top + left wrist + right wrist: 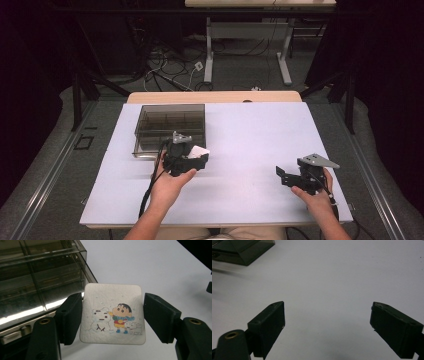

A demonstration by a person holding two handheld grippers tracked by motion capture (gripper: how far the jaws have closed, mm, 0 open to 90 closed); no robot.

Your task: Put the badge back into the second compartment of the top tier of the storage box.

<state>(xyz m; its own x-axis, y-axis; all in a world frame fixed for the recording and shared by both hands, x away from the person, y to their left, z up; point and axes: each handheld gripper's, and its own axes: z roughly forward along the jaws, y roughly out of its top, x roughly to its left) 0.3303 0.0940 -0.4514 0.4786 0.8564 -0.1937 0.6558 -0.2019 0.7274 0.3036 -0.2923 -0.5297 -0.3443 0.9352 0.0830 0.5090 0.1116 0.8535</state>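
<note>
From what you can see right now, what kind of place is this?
Probably a lab or workshop set up for recording. A white table stands among dark frame legs, cables lie tangled on the floor beyond it, and an adjustable desk stands at the back.

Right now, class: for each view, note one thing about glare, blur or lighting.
High view: dark surroundings, evenly lit white table. Left gripper view: bright glare streaks on the box; the coaster is sharp. Right gripper view: a blurred dark smear along the left edge, soft shadow on the table between the open jaws.
</note>
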